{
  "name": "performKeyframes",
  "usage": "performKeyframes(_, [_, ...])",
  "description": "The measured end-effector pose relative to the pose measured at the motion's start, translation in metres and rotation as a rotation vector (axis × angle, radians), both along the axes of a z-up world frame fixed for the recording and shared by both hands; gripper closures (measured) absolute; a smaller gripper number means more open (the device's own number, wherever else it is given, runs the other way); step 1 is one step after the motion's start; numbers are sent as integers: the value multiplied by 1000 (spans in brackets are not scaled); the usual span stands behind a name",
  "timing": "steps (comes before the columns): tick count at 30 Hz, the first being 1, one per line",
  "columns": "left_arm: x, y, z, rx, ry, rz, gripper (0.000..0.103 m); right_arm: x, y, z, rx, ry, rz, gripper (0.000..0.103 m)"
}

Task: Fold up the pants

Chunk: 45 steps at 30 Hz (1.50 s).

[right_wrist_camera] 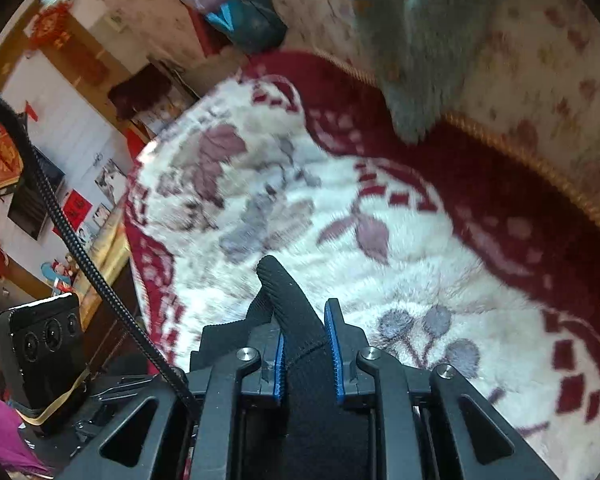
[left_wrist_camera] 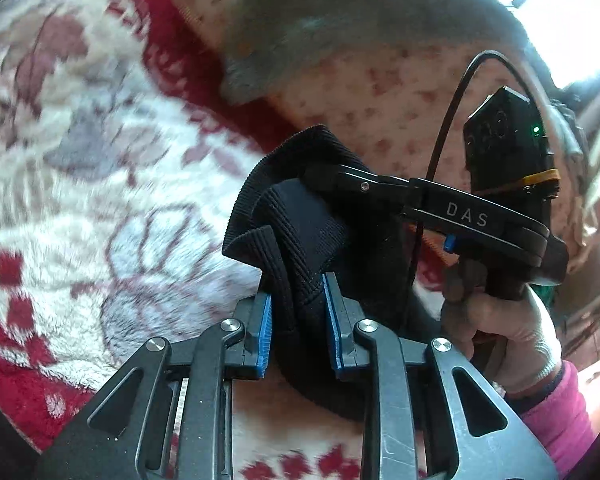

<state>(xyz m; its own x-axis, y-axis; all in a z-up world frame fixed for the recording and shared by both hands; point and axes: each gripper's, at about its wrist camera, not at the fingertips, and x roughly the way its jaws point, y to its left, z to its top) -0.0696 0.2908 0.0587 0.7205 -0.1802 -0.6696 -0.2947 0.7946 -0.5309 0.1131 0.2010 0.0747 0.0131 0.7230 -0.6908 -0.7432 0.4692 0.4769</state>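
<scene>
Left tongs (left_wrist_camera: pixel 298 304) clamp the ribbed cuff of the black pants (left_wrist_camera: pixel 300 224); right tongs (right_wrist_camera: pixel 306 344) clamp another ribbed cuff beside them (both lifted). Pants hang over the red-and-white floral blanket (right_wrist_camera: pixel 380 280) on the bed; gray garment (right_wrist_camera: pixel 420 40) lies toward its far edge.

Two close downward views, shared blanket (left_wrist_camera: pixel 100 184).

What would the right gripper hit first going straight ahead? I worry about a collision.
Probably the floral blanket: beyond the black pants pinched in the right gripper, nothing else lies ahead, though depth is unclear.
</scene>
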Motion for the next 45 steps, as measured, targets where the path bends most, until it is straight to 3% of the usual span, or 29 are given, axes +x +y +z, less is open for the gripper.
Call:
performKeyframes(8, [1, -55, 71, 37, -161, -158, 81, -18, -82, 82, 179, -34, -114, 86])
performKeyframes(15, [14, -130, 97, 52, -218, -342, 81, -44, -185, 112, 251, -54, -262, 86])
performKeyframes(21, [23, -213, 90, 64, -182, -503, 81, -75, -293, 101, 279, -40, -424, 86])
performKeyframes(29, [28, -295, 37, 133, -65, -616, 81, -105, -386, 45, 268, 39, -592, 86])
performKeyframes(35, [32, -321, 16, 140, -32, -656, 80, -118, -430, 5, 225, 78, -704, 86])
performKeyframes(38, [32, -328, 12, 115, -22, -675, 72, -121, -445, -6, 195, 92, -765, 86])
performKeyframes(43, [16, -334, 28, 95, -38, -785, 64, -133, -461, -8, 198, 122, -844, 78])
performKeyframes(45, [8, -324, 35, 119, -66, -791, 64, -144, -464, 0, 224, 120, -854, 69])
